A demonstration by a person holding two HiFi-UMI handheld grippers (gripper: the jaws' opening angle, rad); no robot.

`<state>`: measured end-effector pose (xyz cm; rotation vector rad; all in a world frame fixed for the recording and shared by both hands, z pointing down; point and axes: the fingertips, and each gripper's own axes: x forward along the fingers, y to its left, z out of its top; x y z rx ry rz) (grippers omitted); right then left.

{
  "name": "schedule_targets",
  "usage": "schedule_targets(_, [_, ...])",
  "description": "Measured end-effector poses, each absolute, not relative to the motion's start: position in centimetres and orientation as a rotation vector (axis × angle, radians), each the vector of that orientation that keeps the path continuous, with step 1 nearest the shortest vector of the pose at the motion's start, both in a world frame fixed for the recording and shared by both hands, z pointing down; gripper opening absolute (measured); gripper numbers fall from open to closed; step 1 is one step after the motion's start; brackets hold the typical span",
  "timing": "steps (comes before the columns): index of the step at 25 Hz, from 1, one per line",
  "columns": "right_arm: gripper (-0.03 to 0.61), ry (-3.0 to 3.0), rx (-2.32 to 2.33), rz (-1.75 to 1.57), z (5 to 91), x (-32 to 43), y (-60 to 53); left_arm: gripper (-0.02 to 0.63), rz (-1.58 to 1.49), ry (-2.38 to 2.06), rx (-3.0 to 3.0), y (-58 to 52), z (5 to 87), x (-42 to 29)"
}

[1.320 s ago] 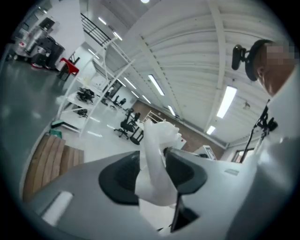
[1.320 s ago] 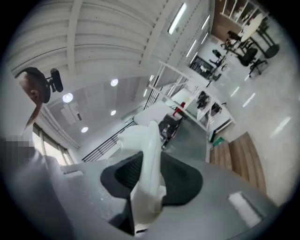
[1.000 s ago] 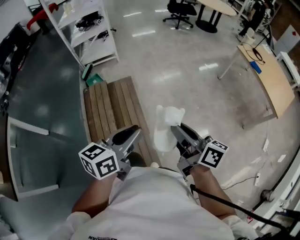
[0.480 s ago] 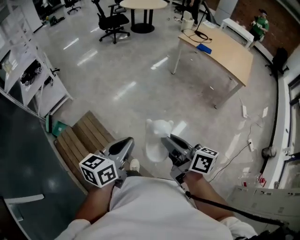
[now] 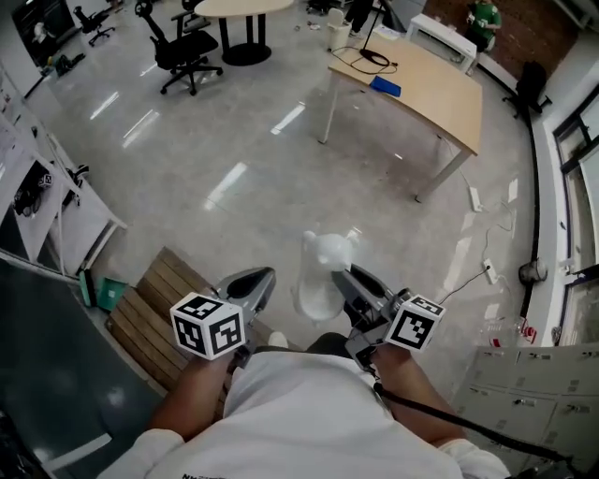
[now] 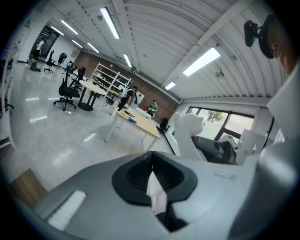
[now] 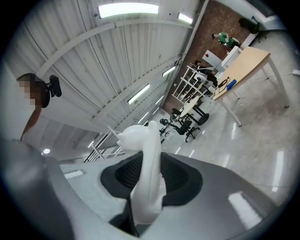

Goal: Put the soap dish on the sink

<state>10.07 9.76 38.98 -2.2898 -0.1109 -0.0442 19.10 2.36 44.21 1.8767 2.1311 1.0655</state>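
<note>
Soap dish (image 5: pixel 323 271): white, glossy moulded piece with a curved body and a lobed upper edge, held in the air in front of the person's chest, over the floor and clear of every surface.
Grip on it: the black ribbed pads of the right gripper (image 5: pixel 348 277) press on its two faces, so the soap dish stands edge-on between them and sticks out past the tips.
Right gripper: grey two-jaw tool clamped on the soap dish, pointing away from the person; its marker cube (image 5: pixel 414 323) sits near the wrist.
Left gripper (image 5: pixel 261 278): grey two-jaw tool just beside the right one, not touching the dish; its jaws are pressed together with nothing between them.
Left marker cube (image 5: pixel 208 326): black-and-white squares, at the near end of that gripper.
Person: white shirt (image 5: pixel 299 412) fills the lower middle of the head view, with both forearms reaching forward.
Wooden slatted platform (image 5: pixel 150 309): brown boards on the floor to the left of the left gripper, with a small green object (image 5: pixel 110 292) at its far edge.
Floor (image 5: pixel 262 159): pale grey, polished, reflecting ceiling lights.
Rectangular light-wood table (image 5: pixel 426 79): well beyond the grippers, a small blue item (image 5: pixel 384 87) on top.
Black office chair (image 5: pixel 182 51): far left of that table, near a round table (image 5: pixel 239 9).
White shelving rack (image 5: pixel 37 192): along the left edge.
</note>
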Motion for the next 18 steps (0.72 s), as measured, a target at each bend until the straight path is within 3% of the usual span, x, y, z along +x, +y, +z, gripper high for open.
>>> schedule_targets(6, [0.117,-0.240,-2.293,0.004,40.0,8.8,13.0,0.006,1.156,2.263,1.775,5.6,46.5,18.3])
schedule_targets(18, [0.117,-0.379,-2.263,0.133,46.1,3.5,28.4,0.006,1.058,2.432,1.735,21.8,51.1,15.9])
